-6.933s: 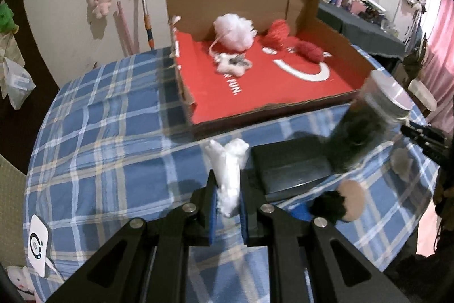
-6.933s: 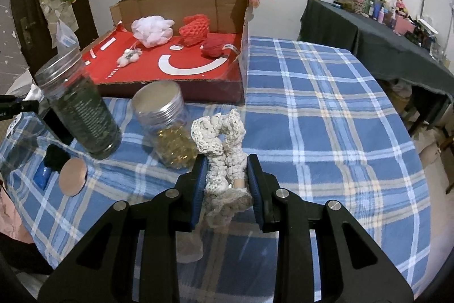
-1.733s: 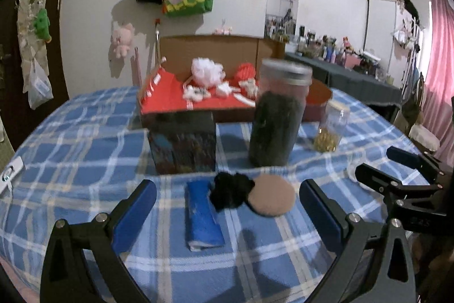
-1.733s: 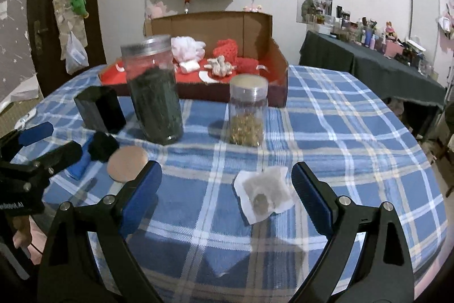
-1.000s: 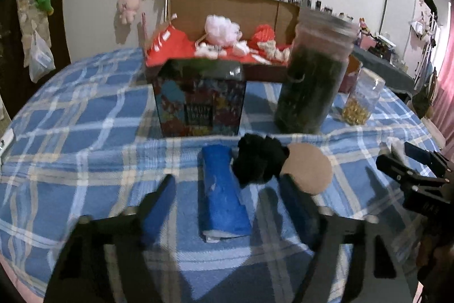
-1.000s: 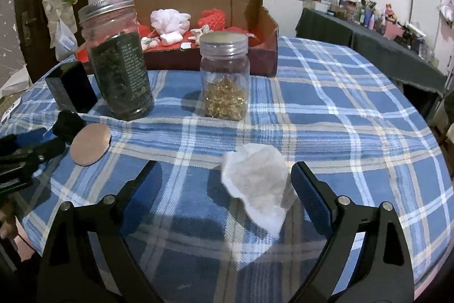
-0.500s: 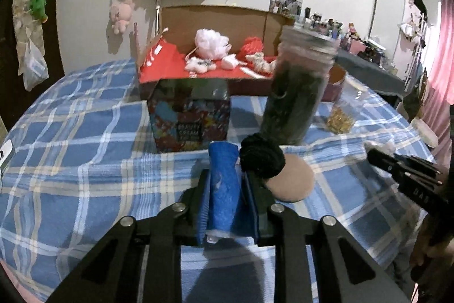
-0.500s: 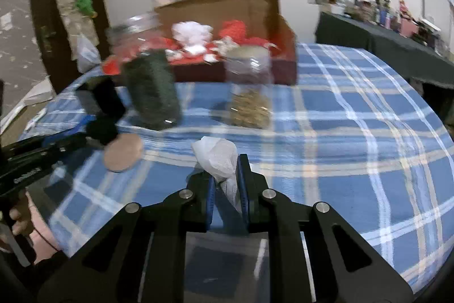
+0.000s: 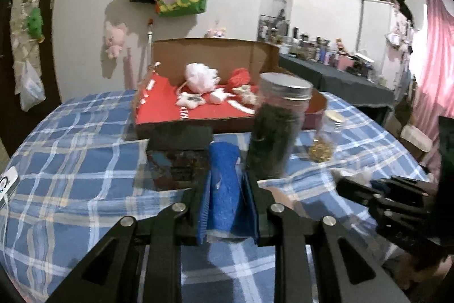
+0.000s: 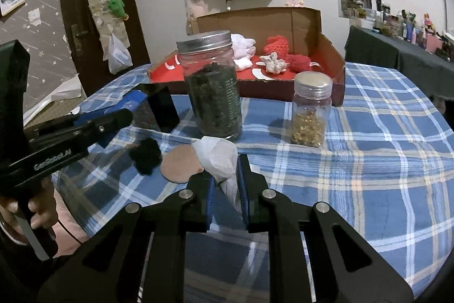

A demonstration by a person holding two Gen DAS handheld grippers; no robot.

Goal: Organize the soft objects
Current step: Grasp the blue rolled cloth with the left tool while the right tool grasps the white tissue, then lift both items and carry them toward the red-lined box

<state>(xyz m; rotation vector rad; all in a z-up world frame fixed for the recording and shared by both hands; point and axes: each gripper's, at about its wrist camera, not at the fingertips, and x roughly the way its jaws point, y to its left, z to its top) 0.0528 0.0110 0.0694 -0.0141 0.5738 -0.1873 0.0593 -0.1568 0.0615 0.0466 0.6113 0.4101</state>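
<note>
Landmark = cardboard box (image 10: 317, 27) at far side of table, red floor, already holding soft stuff (white puff, red knit bits, small cream toys). L gripper (image 9: 228, 189) clamped on blue sponge (image 9: 225, 183); its jaws have just been closing, sponge between them, pads pressing both long sides. Sponge's long axis runs straight out along the fingers, pointing toward the box, its far tip sticking past the fingertips. R gripper (image 10: 225, 186) pinched tight on white tissue wad (image 10: 218, 158); jaws have just been closing too, wad between them, crumpled top bulging above the fingertips. Both loads look clear of the checked tablecloth (image 10: 383, 161), though I can't be sure from these angles. Key relation: box lies dead ahead of both grippers, but not by an open path. Between L gripper and box: dark tin (image 9: 178, 158), and tall jar (image 10: 211, 87) of dark stuff just R of it. Between R gripper and box: same tall jar slightly L, small jar (image 10: 310, 112) of gold bits slightly R, gap between them. Judgement: R side has the cleaner line; L needs height over the tin first. Neither hand clearly nearer the box. Left on table on near side of box: black scrunchie (image 10: 146, 152) touching tan round pad (image 10: 180, 165), just L of R gripper.
</note>
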